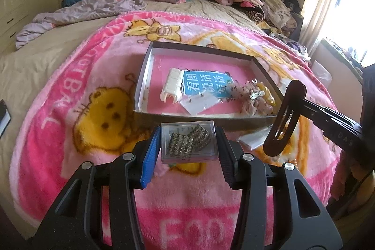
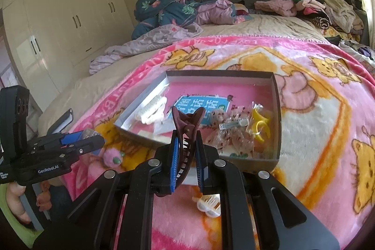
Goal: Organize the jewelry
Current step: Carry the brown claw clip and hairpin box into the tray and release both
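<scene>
Two claws are hovering over the bed's near edge, just short of the tray (image 1: 150, 57): left claw (image 1: 187, 144) is clamping a stiff, light, slippery case (image 1: 188, 141) by its sides; right claw (image 2: 186, 156) is pinching a rigid clip (image 2: 186, 130) mid-body.

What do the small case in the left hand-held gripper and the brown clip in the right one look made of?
Small case: likely clear rigid plastic; its beaded contents show through the glossy lid. Brown clip: probably moulded plastic, smooth with a slight sheen and moulded teeth.
</scene>
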Action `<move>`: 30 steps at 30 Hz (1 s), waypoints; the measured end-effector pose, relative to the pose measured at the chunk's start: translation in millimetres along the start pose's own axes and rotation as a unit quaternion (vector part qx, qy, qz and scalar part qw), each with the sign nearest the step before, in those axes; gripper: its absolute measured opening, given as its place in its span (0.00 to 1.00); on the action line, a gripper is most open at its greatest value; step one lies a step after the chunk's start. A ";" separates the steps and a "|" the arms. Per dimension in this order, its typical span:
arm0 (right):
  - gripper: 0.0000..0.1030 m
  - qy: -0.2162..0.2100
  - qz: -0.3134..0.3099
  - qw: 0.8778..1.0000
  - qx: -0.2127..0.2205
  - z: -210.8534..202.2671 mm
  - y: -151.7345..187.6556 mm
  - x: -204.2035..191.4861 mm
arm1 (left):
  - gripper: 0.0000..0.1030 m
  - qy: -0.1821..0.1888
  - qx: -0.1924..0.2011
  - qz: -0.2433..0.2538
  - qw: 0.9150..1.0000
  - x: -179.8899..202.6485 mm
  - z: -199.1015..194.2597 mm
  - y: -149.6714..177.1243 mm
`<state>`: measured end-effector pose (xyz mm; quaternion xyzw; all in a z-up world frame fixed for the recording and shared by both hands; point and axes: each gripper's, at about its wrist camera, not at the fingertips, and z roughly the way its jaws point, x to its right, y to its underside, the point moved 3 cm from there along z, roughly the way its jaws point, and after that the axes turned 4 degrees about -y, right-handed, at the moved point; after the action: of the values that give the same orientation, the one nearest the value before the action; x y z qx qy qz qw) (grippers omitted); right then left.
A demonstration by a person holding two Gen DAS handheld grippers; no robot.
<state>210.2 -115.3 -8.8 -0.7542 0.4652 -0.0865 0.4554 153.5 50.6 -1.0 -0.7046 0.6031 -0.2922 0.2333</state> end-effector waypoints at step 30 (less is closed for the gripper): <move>0.13 0.033 0.031 0.999 0.019 3.6 -23.2 43.7 | 0.37 0.017 0.000 0.020 1.000 24.2 33.8 -49.7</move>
<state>250.8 -143.7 -5.9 -0.7274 0.5016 -0.1056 0.4563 214.8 34.0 11.7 -0.6875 0.6206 -0.2997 0.2289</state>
